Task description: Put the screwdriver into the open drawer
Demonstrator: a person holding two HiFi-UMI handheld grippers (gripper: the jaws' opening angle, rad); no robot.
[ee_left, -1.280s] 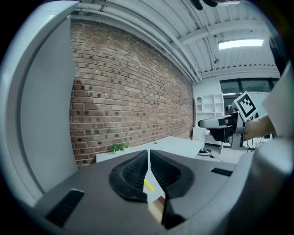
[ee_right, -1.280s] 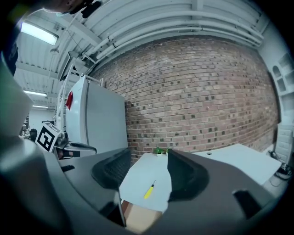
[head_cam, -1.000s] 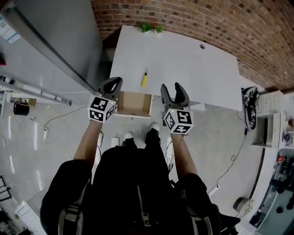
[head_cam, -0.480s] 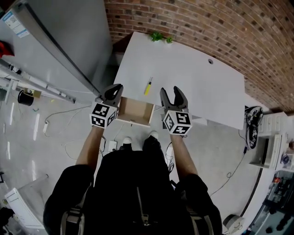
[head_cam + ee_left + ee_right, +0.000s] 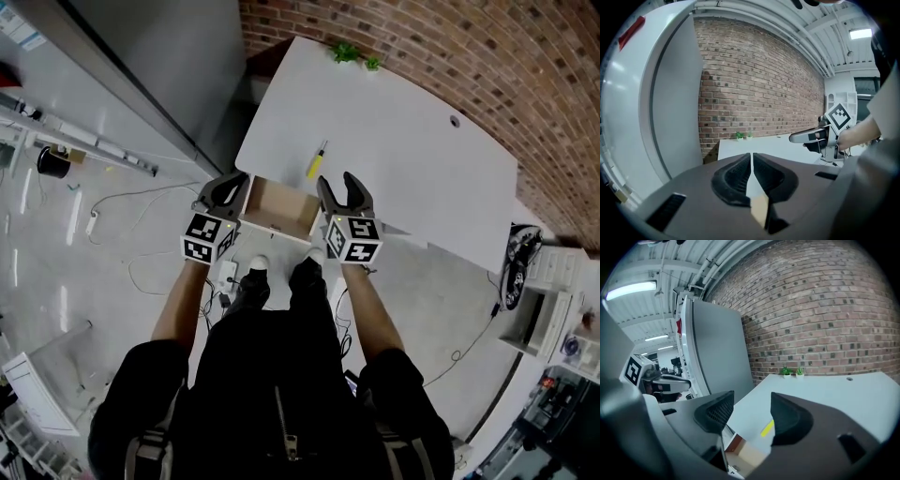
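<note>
The screwdriver (image 5: 317, 161), yellow-handled, lies on the white table (image 5: 403, 159) just beyond the open drawer (image 5: 278, 208). The drawer's wood-coloured inside shows nothing in it. My left gripper (image 5: 225, 190) hovers at the drawer's left side, jaws shut with nothing in them. My right gripper (image 5: 343, 192) is at the drawer's right front corner, open and empty. In the right gripper view the screwdriver (image 5: 768, 429) shows between the open jaws of my right gripper (image 5: 751, 405), above the drawer (image 5: 746, 453). In the left gripper view my left gripper (image 5: 752, 157) shows only a thin slit between its pads.
A tall grey cabinet (image 5: 141, 66) stands left of the table, and a brick wall (image 5: 450, 47) runs behind it. Two small green plants (image 5: 356, 54) sit at the table's far edge. Cables (image 5: 122, 202) lie on the floor at left. My shoes (image 5: 281, 277) are below the drawer.
The right gripper has come in leftward to the drawer's right corner. The left gripper stays by the drawer's left side. The head view has shifted, and the screwdriver has not moved on the table.
</note>
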